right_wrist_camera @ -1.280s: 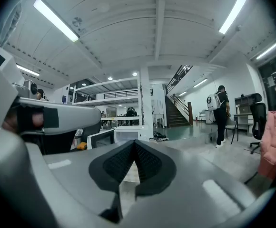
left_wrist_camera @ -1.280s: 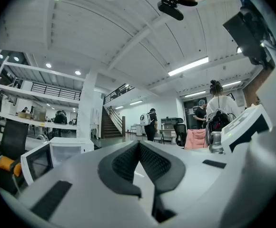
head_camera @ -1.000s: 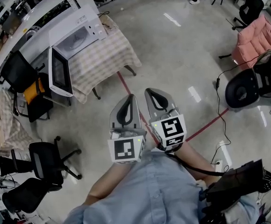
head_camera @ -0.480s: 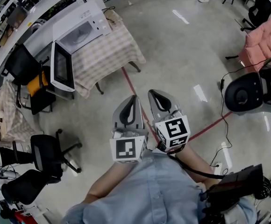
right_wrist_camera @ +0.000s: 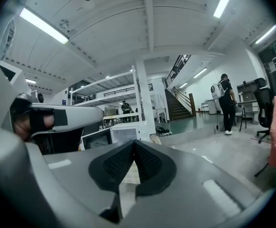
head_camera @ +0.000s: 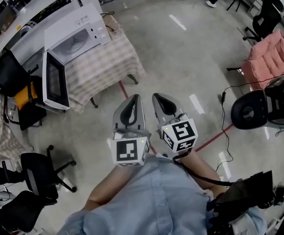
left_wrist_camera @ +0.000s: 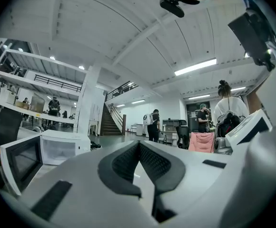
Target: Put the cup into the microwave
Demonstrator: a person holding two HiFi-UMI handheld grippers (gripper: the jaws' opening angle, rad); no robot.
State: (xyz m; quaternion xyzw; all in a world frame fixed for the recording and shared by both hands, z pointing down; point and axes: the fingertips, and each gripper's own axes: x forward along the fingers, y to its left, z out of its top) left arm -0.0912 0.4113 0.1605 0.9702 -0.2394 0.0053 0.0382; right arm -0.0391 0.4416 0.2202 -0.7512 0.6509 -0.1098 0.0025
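Microwave (head_camera: 75, 34) open on checked table (head_camera: 105, 62)

The head camera looks steeply down from high up, with the left hand-held gripper (head_camera: 133, 98) and right hand-held gripper (head_camera: 156, 97) close below. Each gripper's camera sits just behind its jaws, looking level across the room. All three show the white box-shaped microwave (head_camera: 78, 31), far off.

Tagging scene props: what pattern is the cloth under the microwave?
The cloth is a pale beige-and-white check. It shows best in the head view.
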